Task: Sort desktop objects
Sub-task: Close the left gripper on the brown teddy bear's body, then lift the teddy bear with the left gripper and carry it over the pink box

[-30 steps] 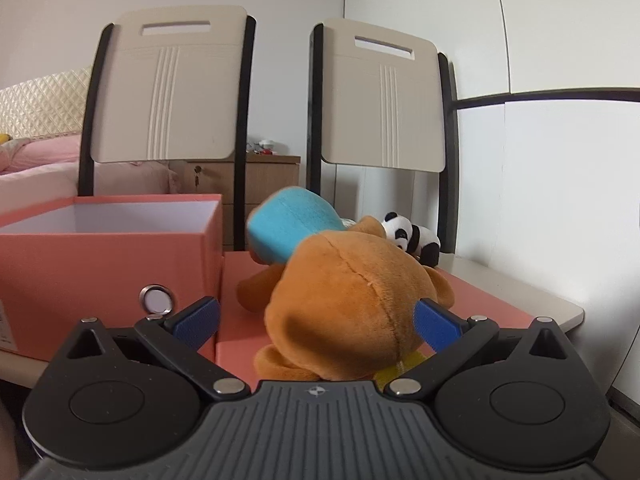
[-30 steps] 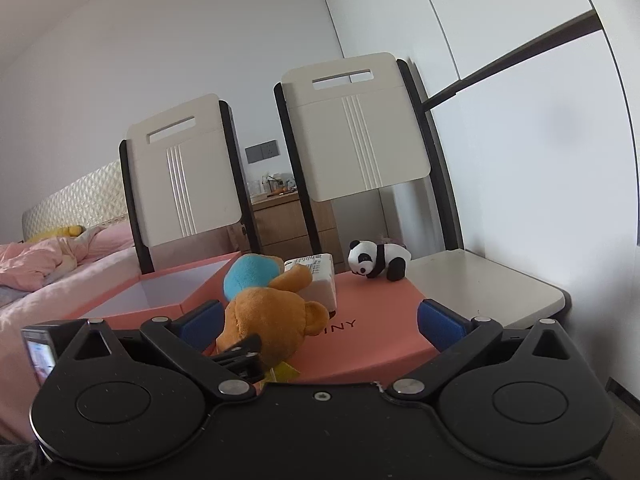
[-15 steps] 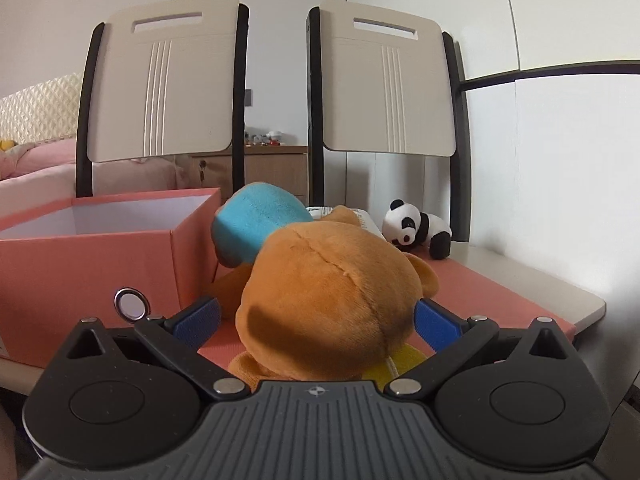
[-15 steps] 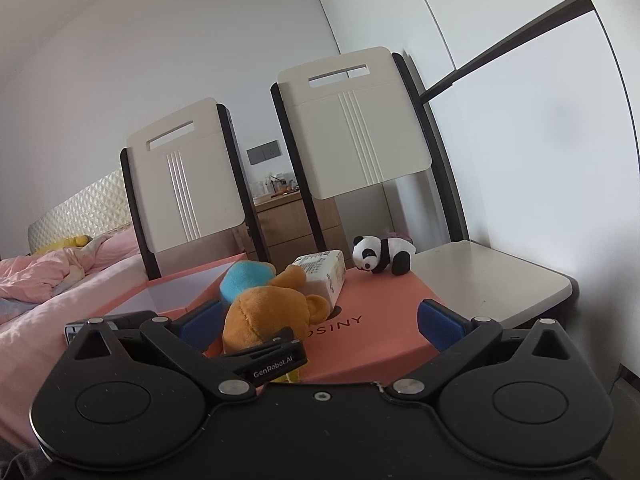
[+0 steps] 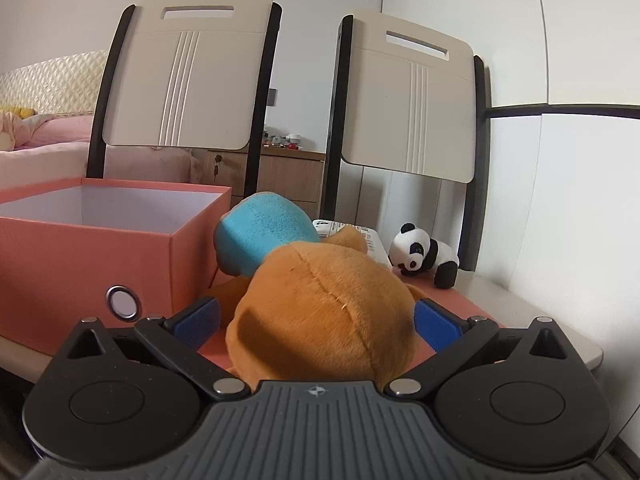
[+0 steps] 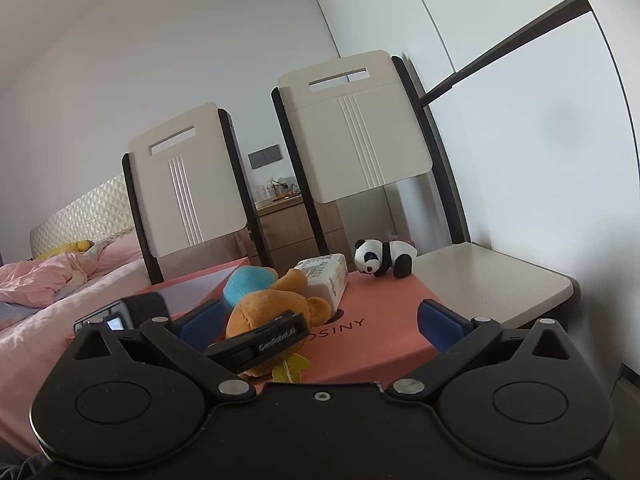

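Left gripper (image 5: 316,316): blue-padded fingers apart, flanking the orange plush bear (image 5: 324,312) lying on the flat pink lid (image 6: 384,336); pad contact cannot be told. Bear should be squeezed mid-body, then lifted clear of the open pink cardboard box (image 5: 100,248) left of the bear. Right gripper (image 6: 320,320): fingers apart, empty. Bear's face hidden; blue plush (image 5: 260,236) behind the bear partly occluded.

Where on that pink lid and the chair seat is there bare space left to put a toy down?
The pink lid is bare along its right side, between the tissue pack, the panda and the near edge. The cream chair seat right of the panda looks bare too. The open pink box shows nothing inside. It is crowded at the lid's left, around the orange plush and blue plush.
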### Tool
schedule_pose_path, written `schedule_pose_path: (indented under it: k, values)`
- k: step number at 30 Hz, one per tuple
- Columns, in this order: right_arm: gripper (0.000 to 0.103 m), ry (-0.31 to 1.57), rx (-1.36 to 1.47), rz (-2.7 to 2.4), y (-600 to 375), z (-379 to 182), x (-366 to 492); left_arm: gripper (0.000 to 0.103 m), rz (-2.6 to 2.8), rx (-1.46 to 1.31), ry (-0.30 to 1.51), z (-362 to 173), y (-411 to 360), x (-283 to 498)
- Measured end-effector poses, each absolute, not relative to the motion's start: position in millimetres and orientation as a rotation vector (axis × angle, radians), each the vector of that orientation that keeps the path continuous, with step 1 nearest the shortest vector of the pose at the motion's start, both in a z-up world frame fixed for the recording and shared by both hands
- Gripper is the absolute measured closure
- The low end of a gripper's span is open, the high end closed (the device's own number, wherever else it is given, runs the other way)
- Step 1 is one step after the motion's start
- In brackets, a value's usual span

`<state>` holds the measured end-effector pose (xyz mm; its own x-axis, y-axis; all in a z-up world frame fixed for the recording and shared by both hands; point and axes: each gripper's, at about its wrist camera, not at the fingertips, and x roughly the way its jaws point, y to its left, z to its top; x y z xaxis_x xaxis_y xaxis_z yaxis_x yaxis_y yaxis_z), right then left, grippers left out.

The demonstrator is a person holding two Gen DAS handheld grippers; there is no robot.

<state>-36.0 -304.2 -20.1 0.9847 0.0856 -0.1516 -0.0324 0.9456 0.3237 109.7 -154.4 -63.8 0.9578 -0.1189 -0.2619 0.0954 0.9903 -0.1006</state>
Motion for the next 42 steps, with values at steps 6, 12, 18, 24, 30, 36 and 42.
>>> schedule_pose_path:
  k: [6,12,18,24,30,36,42]
  values:
    - [0.001,0.161,0.343,0.058,-308,-20,-37,0.000,-0.085,-0.090,0.342,-66,-166,131]
    - [0.001,0.164,0.348,0.057,-309,-21,-37,0.000,-0.084,-0.101,0.377,-66,-166,141]
    - [0.001,0.165,0.343,0.054,-308,-21,-37,0.018,-0.108,-0.111,0.394,-62,-156,138]
    - [0.001,0.175,0.310,0.039,-305,-20,-34,0.031,-0.147,-0.058,0.367,-56,-151,128]
    - [0.001,0.181,0.297,0.014,-304,-20,-31,0.035,-0.218,-0.040,0.324,-40,-143,116]
    - [0.001,0.178,0.303,-0.004,-304,-17,-27,0.036,-0.278,-0.019,0.241,-12,-134,103]
    - [0.001,0.186,0.296,-0.011,-301,-11,-18,0.036,-0.312,-0.023,0.182,17,-110,100]
